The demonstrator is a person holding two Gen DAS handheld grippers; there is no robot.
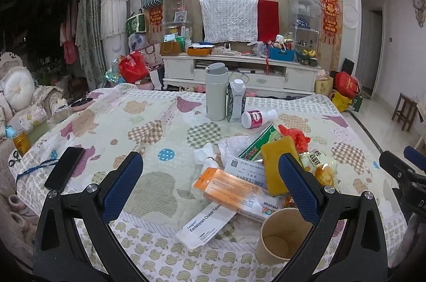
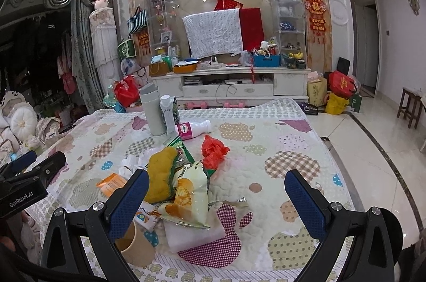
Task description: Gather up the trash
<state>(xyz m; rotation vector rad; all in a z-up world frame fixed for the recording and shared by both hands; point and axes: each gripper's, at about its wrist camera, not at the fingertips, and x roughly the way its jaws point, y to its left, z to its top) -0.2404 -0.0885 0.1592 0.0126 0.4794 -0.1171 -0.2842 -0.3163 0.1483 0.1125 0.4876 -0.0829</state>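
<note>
A heap of trash lies on the quilt-covered table [image 1: 149, 202]: an orange medicine box [image 1: 229, 188], a white Lexapro box [image 1: 205, 223], a yellow sponge [image 1: 277, 164], a brown paper cup [image 1: 279, 236], crumpled tissue [image 1: 205, 156], a green wrapper [image 1: 255, 146], a snack bag [image 2: 191, 196] and a red plastic bag [image 2: 213, 151]. My left gripper [image 1: 210, 183] is open above the boxes. My right gripper [image 2: 217, 199] is open, right of the heap, with the snack bag between its fingers; the cup [image 2: 135, 244] is under its left finger.
A grey flask [image 1: 216, 93], a milk carton [image 1: 235, 101] and a lying pink-labelled bottle [image 1: 257, 118] stand behind the heap. A black phone [image 1: 65, 167] with a lanyard lies at left. A sofa is left, a TV cabinet behind, tiled floor right.
</note>
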